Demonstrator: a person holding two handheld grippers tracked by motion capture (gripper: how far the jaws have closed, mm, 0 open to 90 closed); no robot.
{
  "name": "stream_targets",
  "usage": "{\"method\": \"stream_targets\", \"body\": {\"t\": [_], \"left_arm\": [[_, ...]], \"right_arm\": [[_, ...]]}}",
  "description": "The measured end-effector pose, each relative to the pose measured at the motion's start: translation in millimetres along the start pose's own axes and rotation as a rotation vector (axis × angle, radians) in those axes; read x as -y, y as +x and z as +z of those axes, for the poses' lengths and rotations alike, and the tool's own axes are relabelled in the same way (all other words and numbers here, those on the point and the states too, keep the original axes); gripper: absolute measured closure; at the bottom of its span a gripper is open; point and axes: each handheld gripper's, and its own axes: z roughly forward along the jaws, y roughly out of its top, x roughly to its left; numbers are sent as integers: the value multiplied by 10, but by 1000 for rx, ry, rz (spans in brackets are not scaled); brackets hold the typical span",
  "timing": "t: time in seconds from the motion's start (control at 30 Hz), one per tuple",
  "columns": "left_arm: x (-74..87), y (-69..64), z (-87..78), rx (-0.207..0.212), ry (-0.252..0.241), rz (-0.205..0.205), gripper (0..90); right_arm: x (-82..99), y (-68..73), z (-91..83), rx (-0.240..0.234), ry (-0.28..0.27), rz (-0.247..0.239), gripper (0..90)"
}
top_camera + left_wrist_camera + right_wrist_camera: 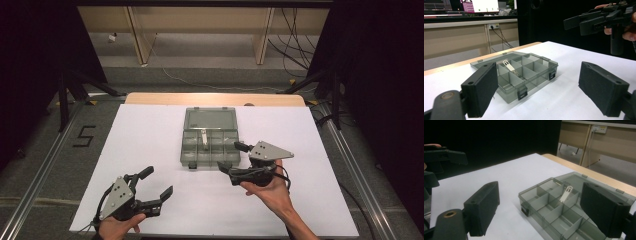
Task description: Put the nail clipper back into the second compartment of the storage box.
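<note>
High view: a smoky translucent plastic organizer box (209, 144) lies open near the middle of the white surface (150, 150), toward its far edge, lid flat behind. A pale flat strip (204, 138) leans in one compartment. Right gripper (236, 158) sits just beside the box, fingers spread; left gripper (156, 182) near the front-left corner, fingers spread.

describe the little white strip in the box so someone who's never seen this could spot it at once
On the white sheet covering the table lies an open smoky-grey compartment box, lid folded flat behind. The white strip leans against a divider in a middle compartment, the one pale piece among otherwise bare cells.
</note>
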Motion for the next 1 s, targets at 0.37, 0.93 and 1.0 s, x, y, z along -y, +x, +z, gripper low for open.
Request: {"method": "stream_targets", "body": {"t": [0.37,0.93,1.0], "left_arm": [[-1,1,-1,0,1,1,154],[-5,0,-4,1,1,3,155],[-4,1,-4,0,2,2,155]], "right_arm": [[59,5,-87,13,-33,-10,171],[196,6,-289,26,-37,6,172],[219,9,-314,33,-38,6,172]]}}
